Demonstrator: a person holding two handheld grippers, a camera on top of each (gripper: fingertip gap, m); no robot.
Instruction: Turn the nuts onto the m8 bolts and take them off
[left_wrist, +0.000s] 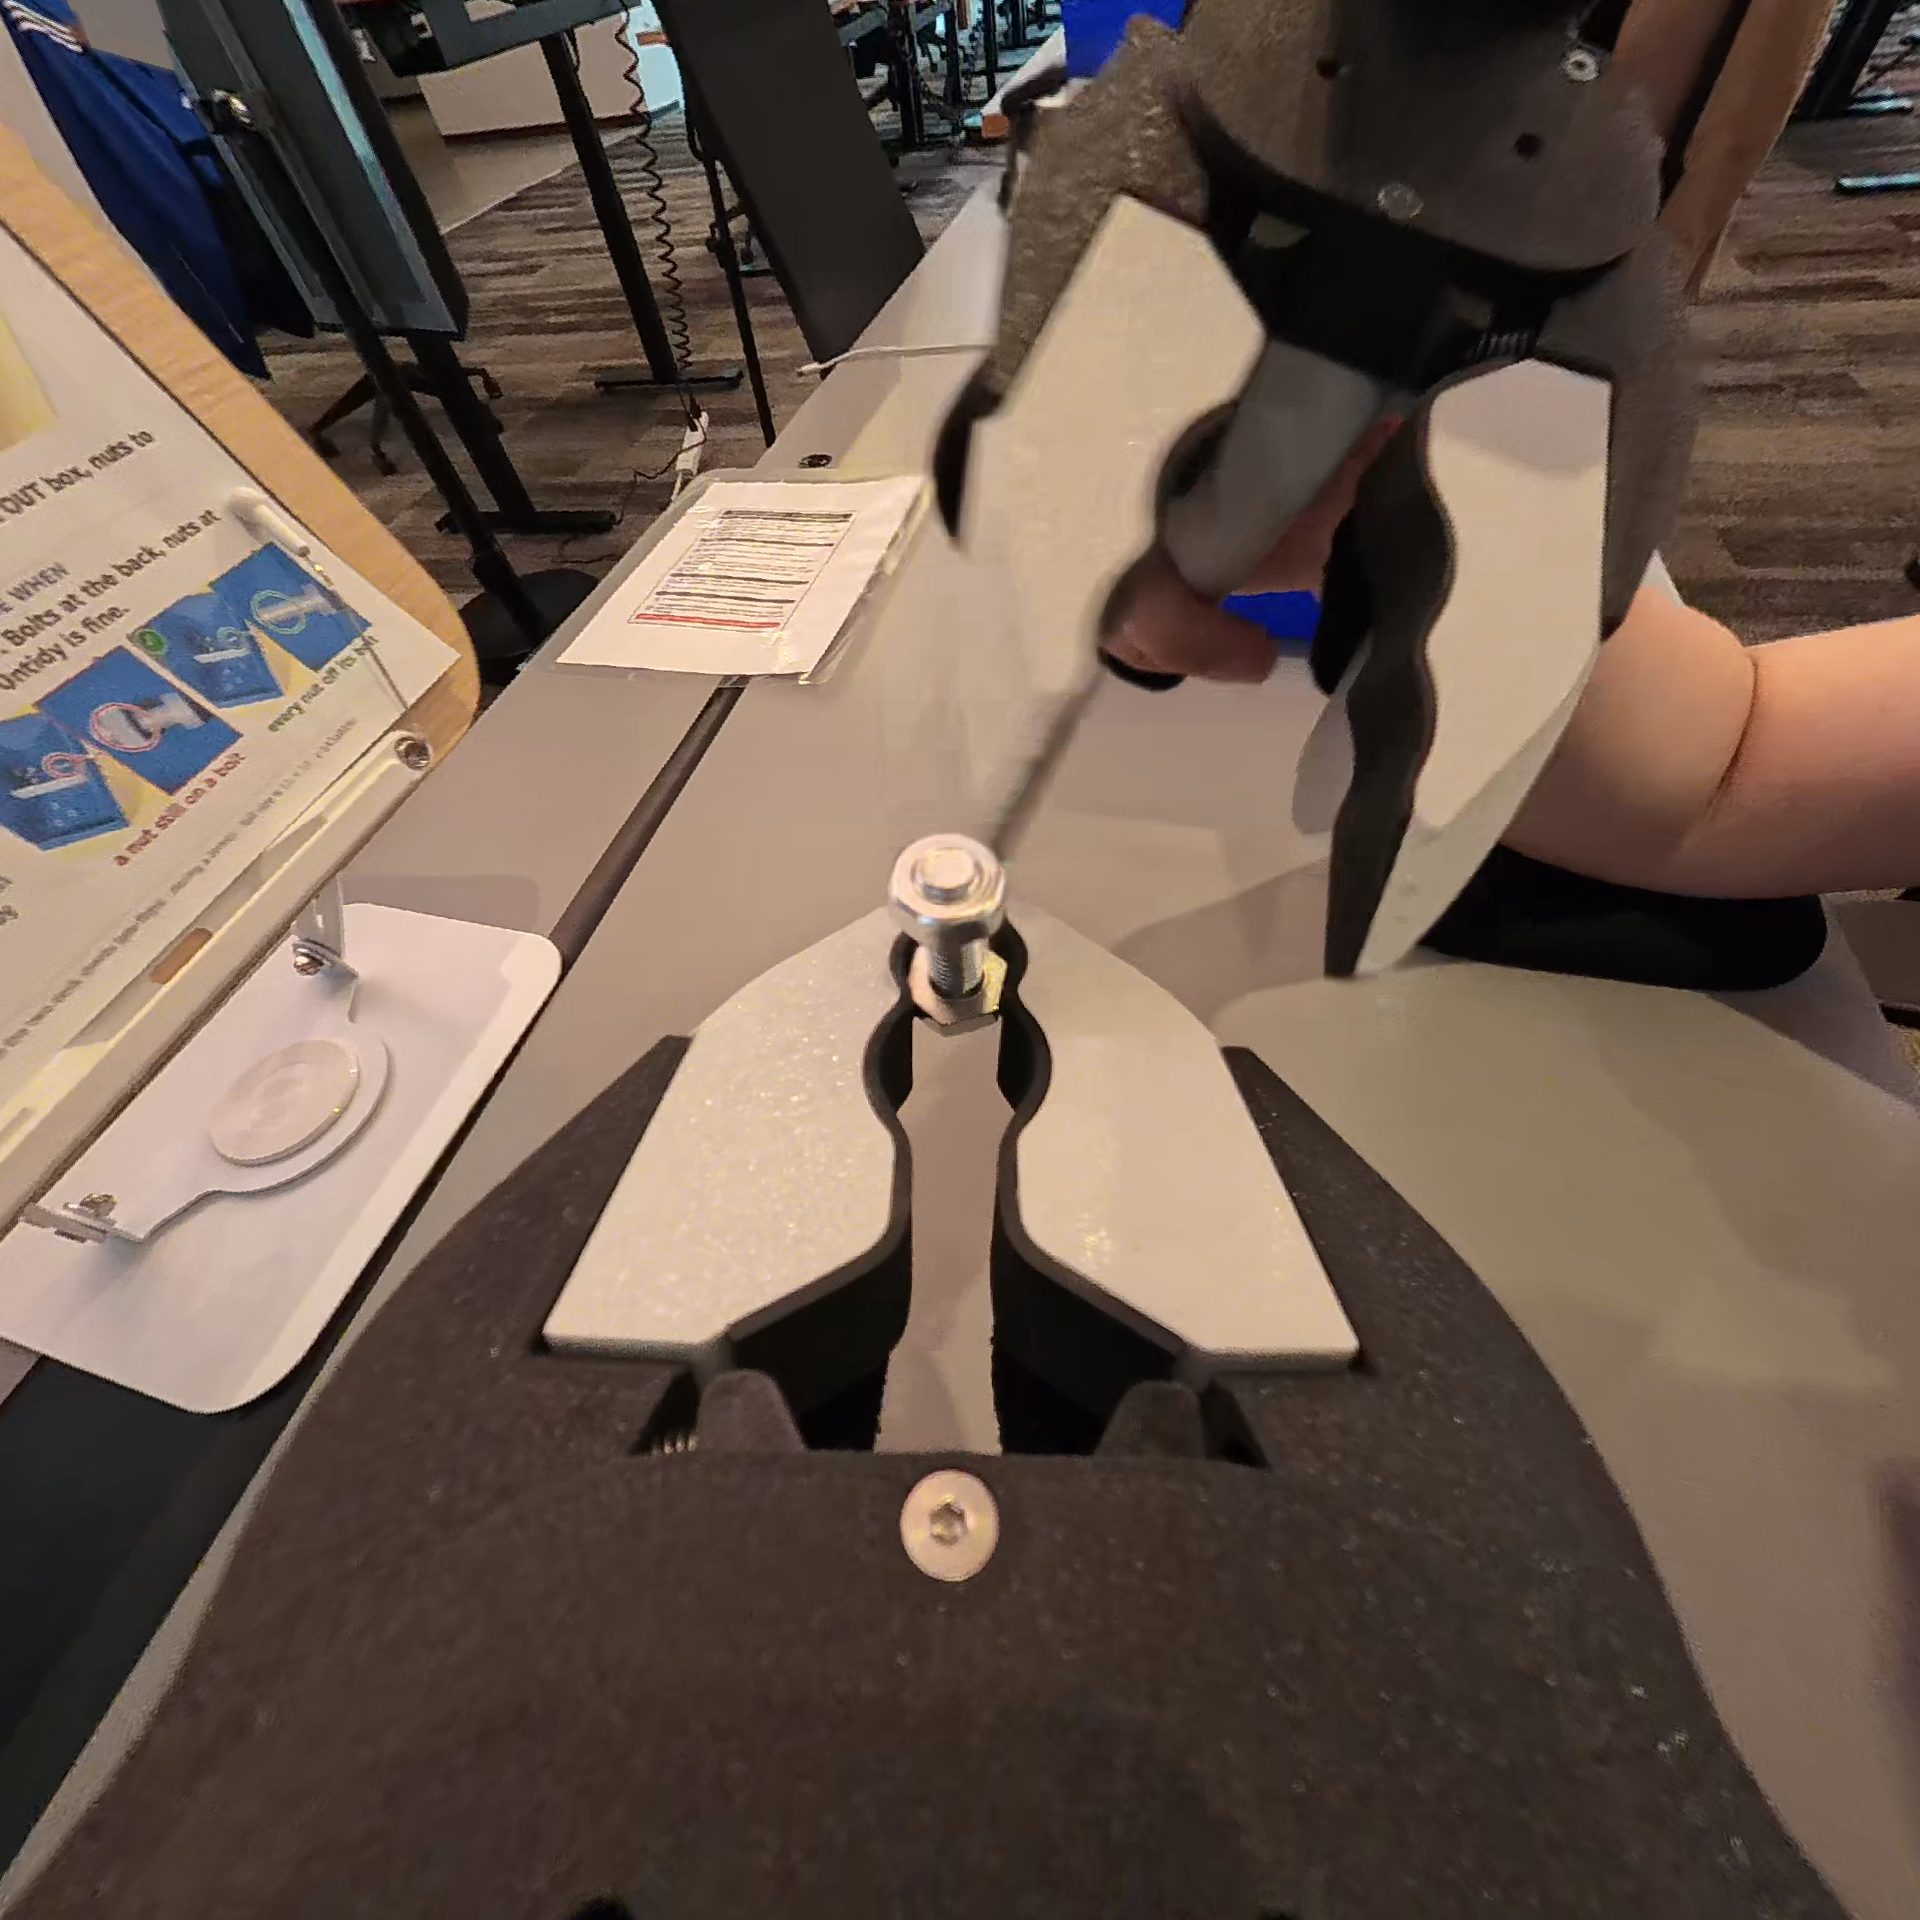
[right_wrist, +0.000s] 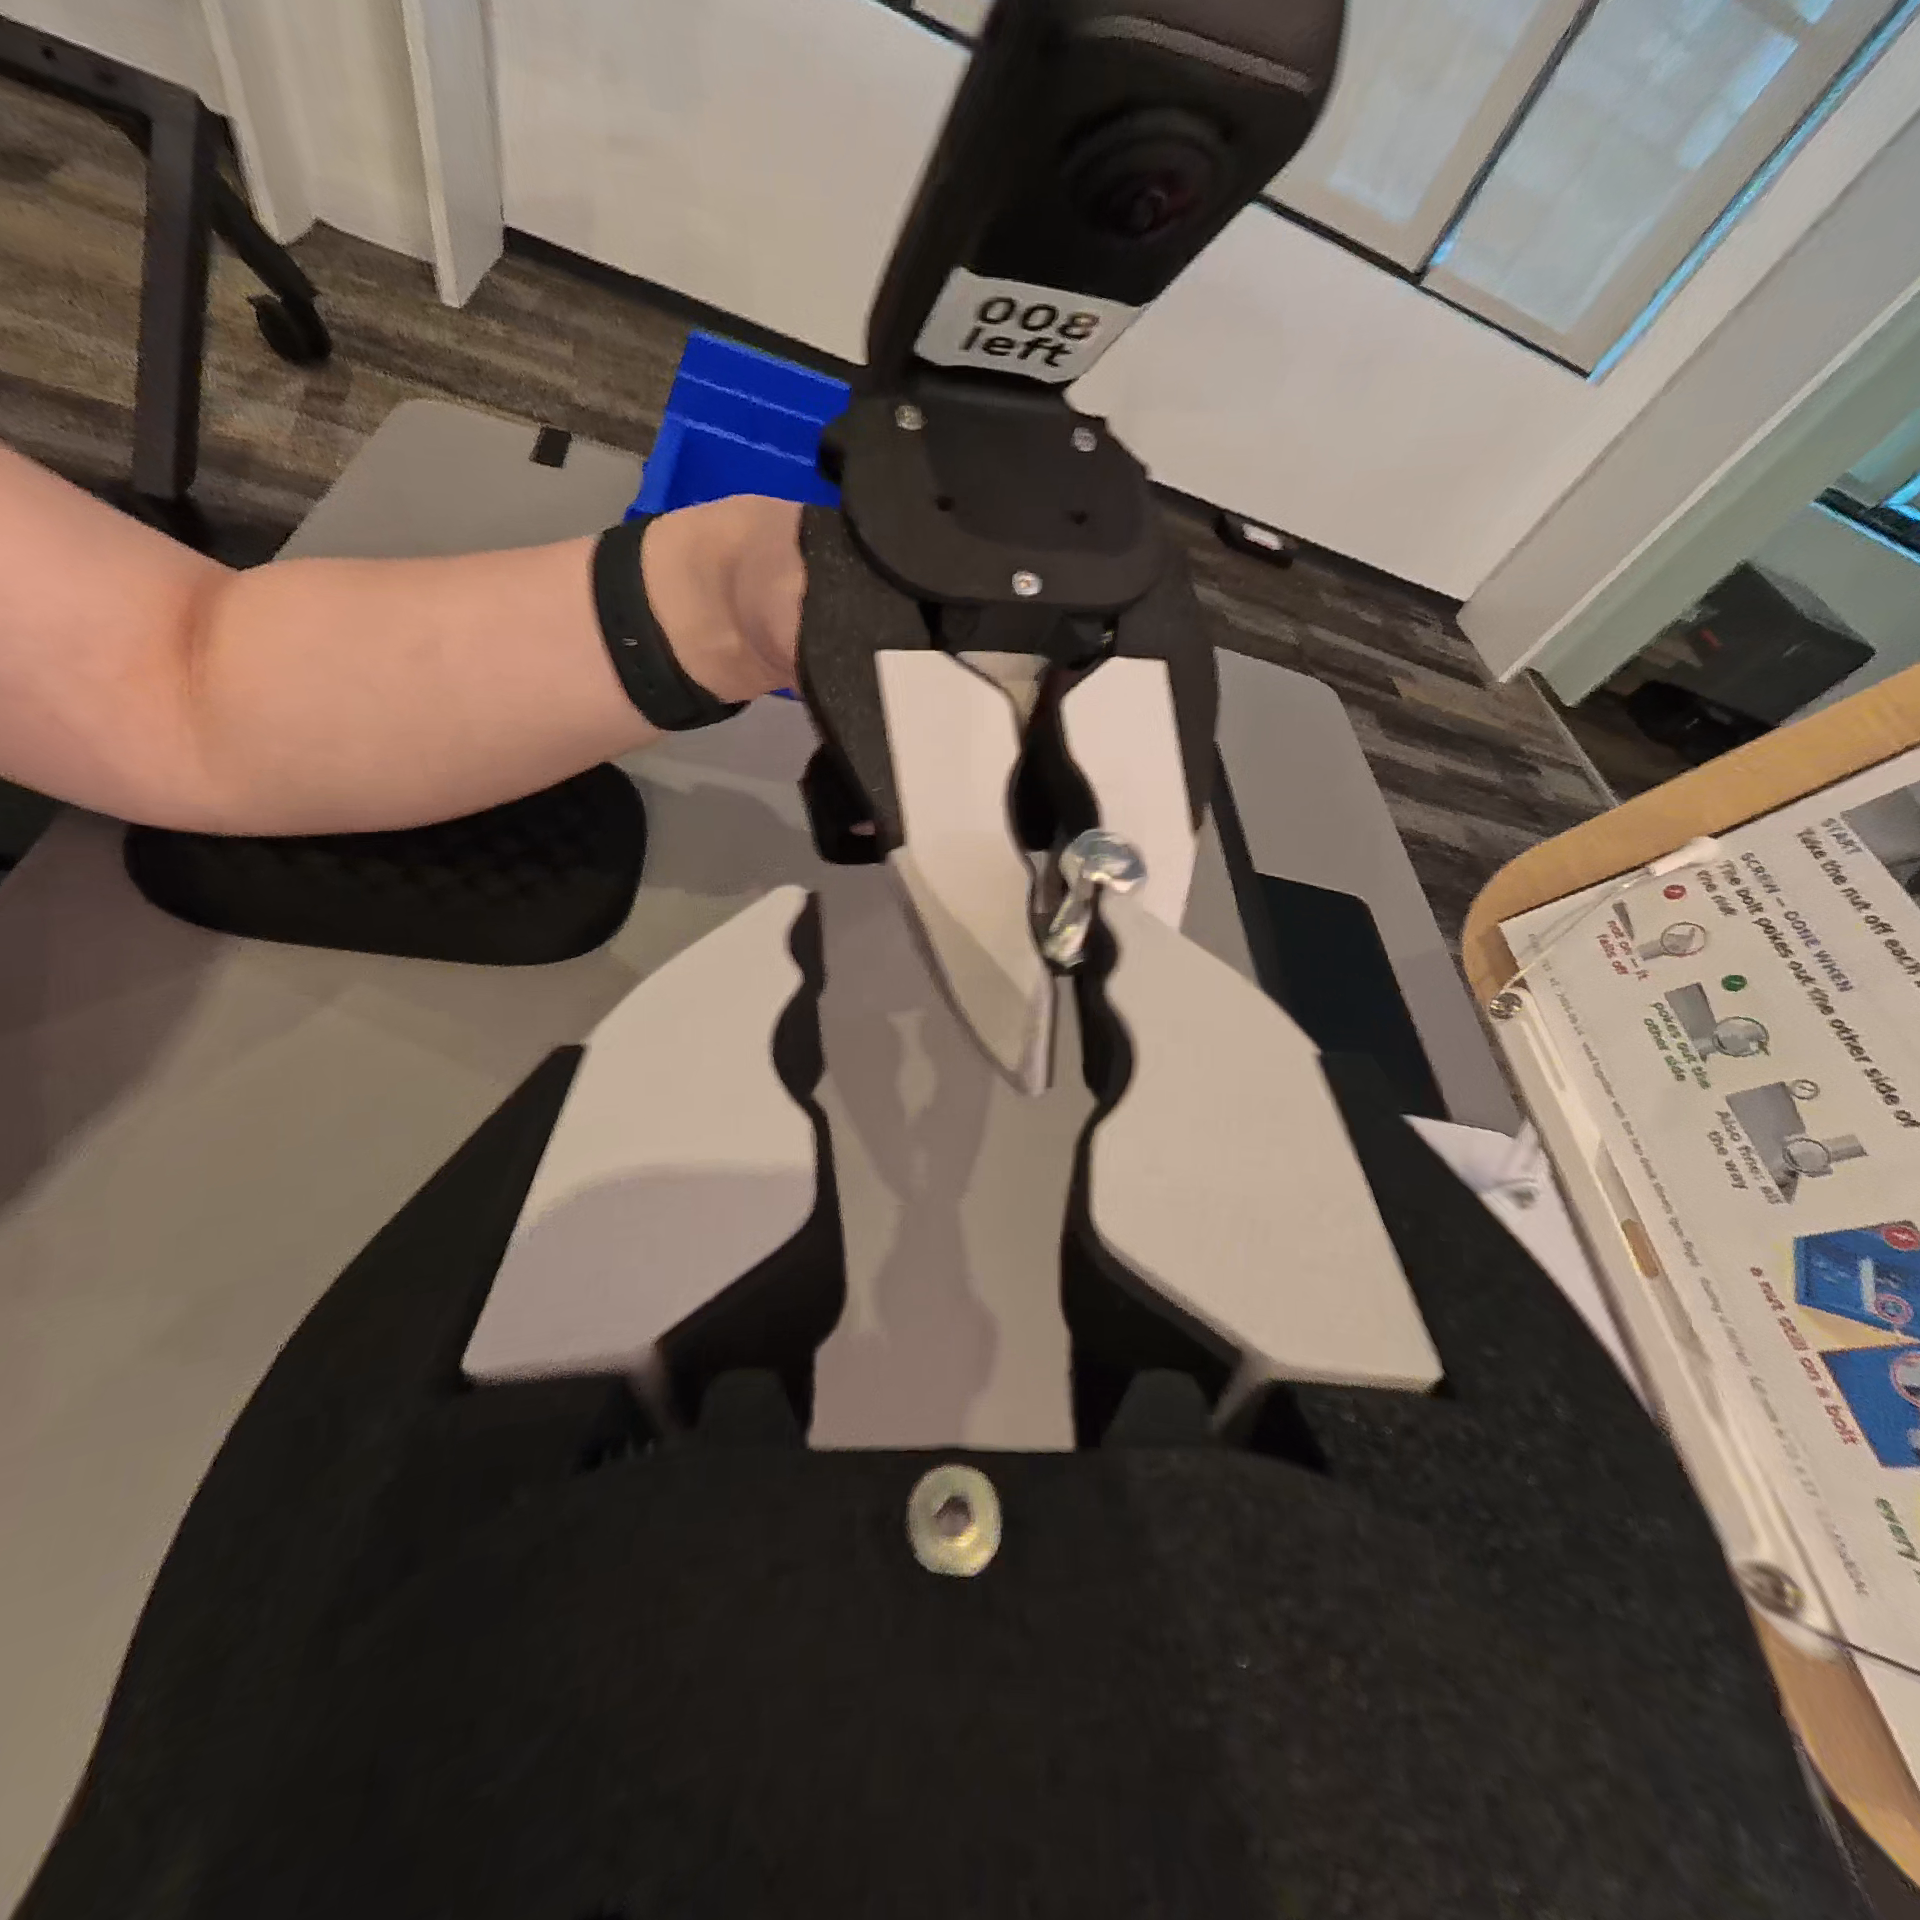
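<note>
My left gripper is shut on a silver M8 bolt and holds it upright above the grey table. Its fingertips pinch a thin hex nut low on the thread. The flanged hex end stands free above the tips. My right gripper hangs open just beyond and to the right of the bolt's top, apart from it. In the right wrist view my right gripper is wide open. The left gripper points in between its fingers, and the bolt sits close to the right finger.
An instruction board on a white base stands at the left; it is also seen at the right in the right wrist view. A sleeved paper lies behind. A blue bin and a black arm pad sit past the forearm. Across from one pair of fingers to the other is roughly 5 cm.
</note>
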